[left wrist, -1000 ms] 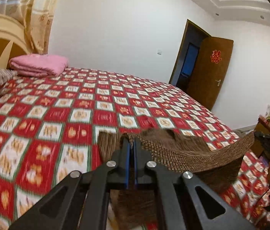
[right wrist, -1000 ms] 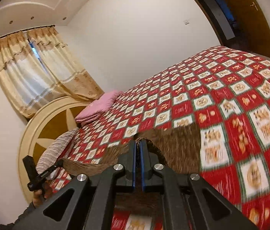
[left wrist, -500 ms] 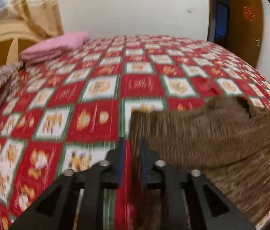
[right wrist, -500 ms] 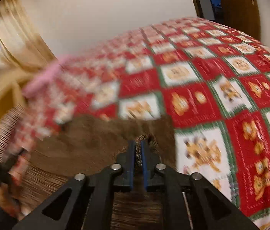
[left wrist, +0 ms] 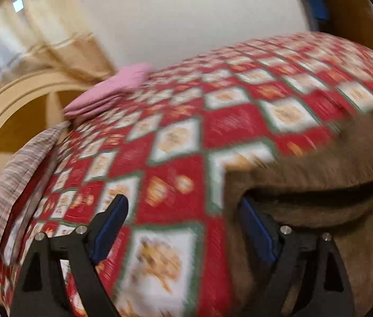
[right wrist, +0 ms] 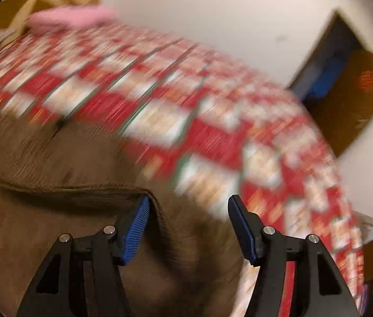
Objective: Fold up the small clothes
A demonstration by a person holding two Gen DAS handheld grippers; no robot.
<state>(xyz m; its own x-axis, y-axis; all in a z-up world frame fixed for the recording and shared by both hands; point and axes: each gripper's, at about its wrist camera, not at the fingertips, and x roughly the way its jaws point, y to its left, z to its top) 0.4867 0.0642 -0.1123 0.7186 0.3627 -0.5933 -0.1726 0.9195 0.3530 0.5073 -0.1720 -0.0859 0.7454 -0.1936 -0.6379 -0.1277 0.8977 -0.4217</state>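
Claws are both standing released, their jaws having just been opening. I am holding my left claw (left wrist: 181, 227) spread over the red checked bedspread (left wrist: 175, 163); the brown knit garment (left wrist: 318, 163) is lying on the bed, its folded edge just beside the right-hand pad, and nothing is sitting between the jaws. I am holding my right claw (right wrist: 189, 227) over the same garment (right wrist: 54, 158), whose corner is lying between the jaws, unpressed. Both views are blurring.
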